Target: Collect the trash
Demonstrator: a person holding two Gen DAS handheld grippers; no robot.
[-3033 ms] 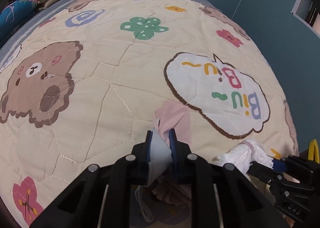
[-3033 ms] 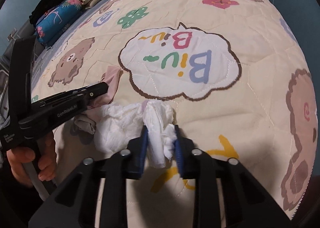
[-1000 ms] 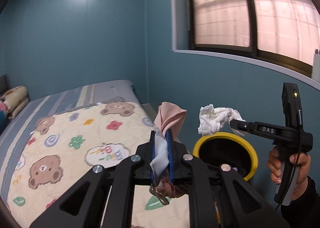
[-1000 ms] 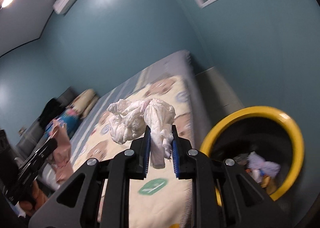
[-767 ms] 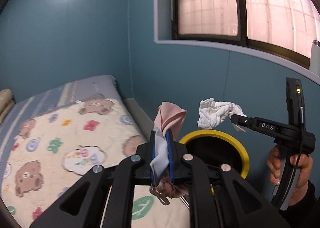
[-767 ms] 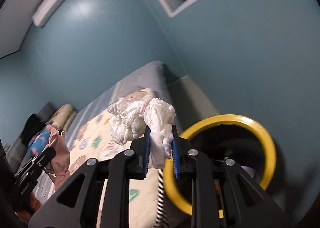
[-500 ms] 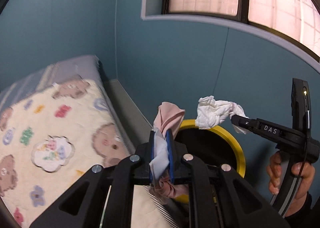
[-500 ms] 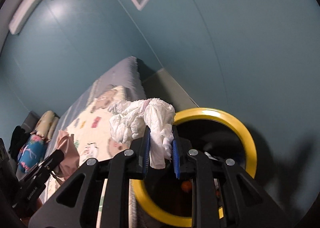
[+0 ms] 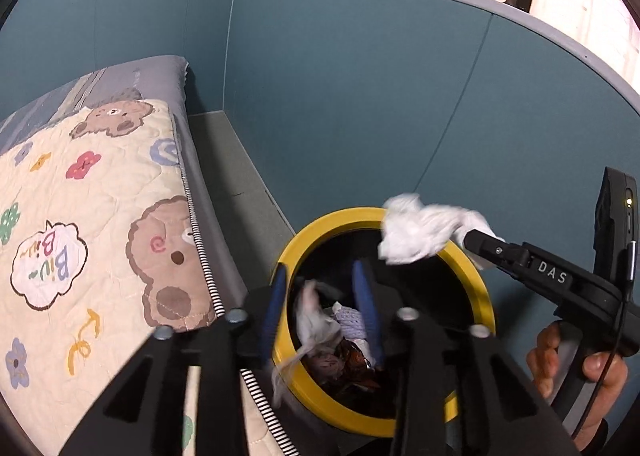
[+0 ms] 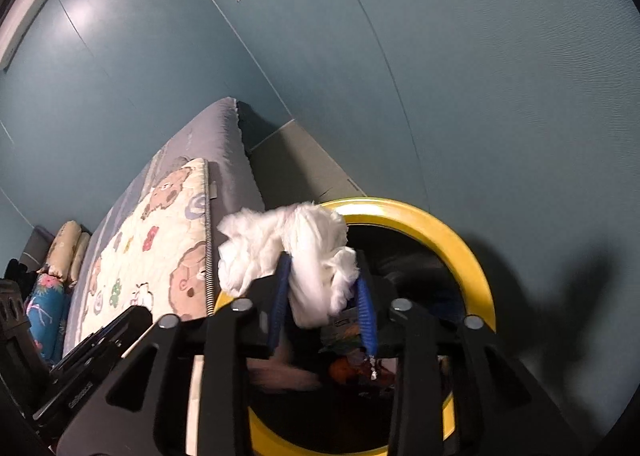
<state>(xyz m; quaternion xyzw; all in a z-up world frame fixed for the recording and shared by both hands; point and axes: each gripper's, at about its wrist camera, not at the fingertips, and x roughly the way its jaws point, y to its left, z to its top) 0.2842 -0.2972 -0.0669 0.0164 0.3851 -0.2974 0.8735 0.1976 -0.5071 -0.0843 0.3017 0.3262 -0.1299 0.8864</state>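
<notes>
A yellow-rimmed bin [image 9: 320,228] stands on the floor beside the bed. My left gripper [image 9: 320,300] hangs over its mouth with the jaws opening. The pink and pale cloth scrap [image 9: 312,322] is loose between the blue pads, blurred and dropping into the bin. My right gripper [image 10: 323,306] is also above the bin [image 10: 460,248], jaws opening. The crumpled white tissue [image 10: 296,256] still sits between its pads, leaning on the left one. In the left wrist view the right gripper [image 9: 476,240] carries that tissue [image 9: 420,234] over the far rim.
Several pieces of trash [image 9: 348,352] lie in the bin. The bed with its cartoon quilt [image 9: 80,236] runs along the left, and a teal wall [image 9: 360,95] rises close behind the bin. A hand [image 9: 580,368] grips the right handle. The left gripper's body [image 10: 100,348] shows at lower left.
Both grippers have come down over the bin and tilted further down. The left jaws have spread and let go of the pink cloth, which is falling. The right jaws have widened around the tissue.
</notes>
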